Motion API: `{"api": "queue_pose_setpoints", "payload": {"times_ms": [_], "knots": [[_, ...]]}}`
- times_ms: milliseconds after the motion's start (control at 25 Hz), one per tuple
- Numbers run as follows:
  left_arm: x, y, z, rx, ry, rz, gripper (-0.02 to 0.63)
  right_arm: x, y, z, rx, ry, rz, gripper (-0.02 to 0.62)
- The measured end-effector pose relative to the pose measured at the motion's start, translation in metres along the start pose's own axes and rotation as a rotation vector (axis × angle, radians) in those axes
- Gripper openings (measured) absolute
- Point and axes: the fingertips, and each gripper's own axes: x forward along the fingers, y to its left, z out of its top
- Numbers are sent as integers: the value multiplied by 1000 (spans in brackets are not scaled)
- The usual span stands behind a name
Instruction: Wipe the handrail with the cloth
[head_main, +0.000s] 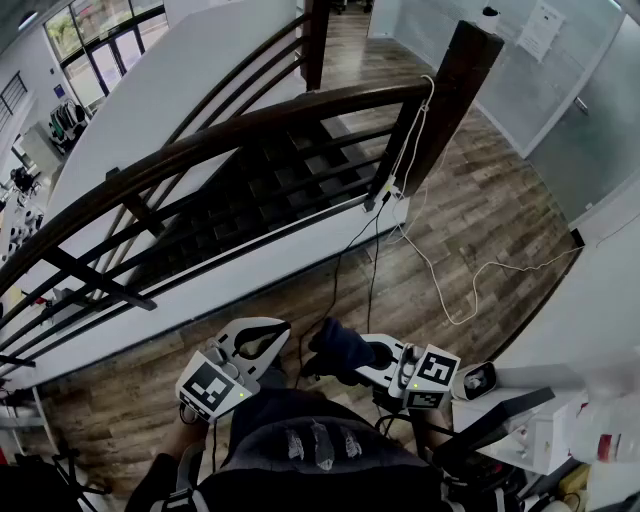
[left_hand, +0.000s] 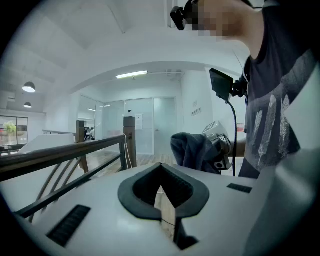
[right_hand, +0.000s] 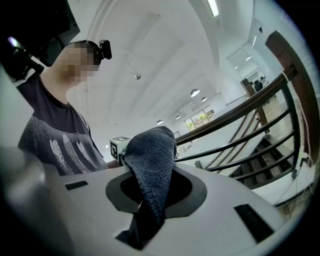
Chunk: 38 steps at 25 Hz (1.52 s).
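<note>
Two grippers hang low, well short of the handrail (head_main: 230, 135). The right gripper (head_main: 352, 358) pinches the dark cloth (head_main: 338, 345) in its fingers; the left gripper (head_main: 262, 336) has its fingers pressed together, empty. Lay the cloth's loose fold flat on the rail top, then drag it lengthwise with steady pressure.

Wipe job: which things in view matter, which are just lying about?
Job: dark grey terry cloth, clamped in right gripper; dark brown wooden handrail.
Lying about: white cable across wood floor; left gripper, shut, empty.
</note>
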Motion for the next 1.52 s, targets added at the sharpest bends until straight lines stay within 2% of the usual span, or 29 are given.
{"api": "queue_pose_setpoints", "payload": {"times_ms": [160,280,400,440,520,640,760,880,1080,1200,1280,1400,1520], "knots": [[18,46,-1,-32,-25,-18,8,12,-42,22,22,-8,-58,60],[38,89,-13,-58,-41,-51,8,32,-86,46,-27,3,-118,60],[56,132,-20,-64,-31,-108,8,54,-123,96,-93,-39,-164,61],[59,149,-18,-55,-26,-117,8,60,-139,116,-103,-61,-198,61],[63,179,-7,-22,-29,-113,8,63,-179,153,-121,-86,-322,61],[69,209,6,-22,-47,-86,8,46,-243,201,-238,-32,-521,61],[95,229,1,-44,-25,-36,8,7,-347,254,-355,39,-705,61],[117,243,-8,-67,37,29,8,-34,-473,317,-402,51,-882,61],[154,252,-22,-155,132,171,8,-63,-650,374,-478,203,-1073,61],[172,258,-22,-164,172,213,8,-65,-713,375,-483,319,-1143,61],[175,262,-18,-182,181,252,8,-62,-730,362,-500,378,-1157,61],[173,263,-24,-200,213,304,8,-49,-731,350,-558,373,-1139,60],[168,263,-35,-197,241,326,8,-19,-716,342,-562,375,-1067,60]]}}
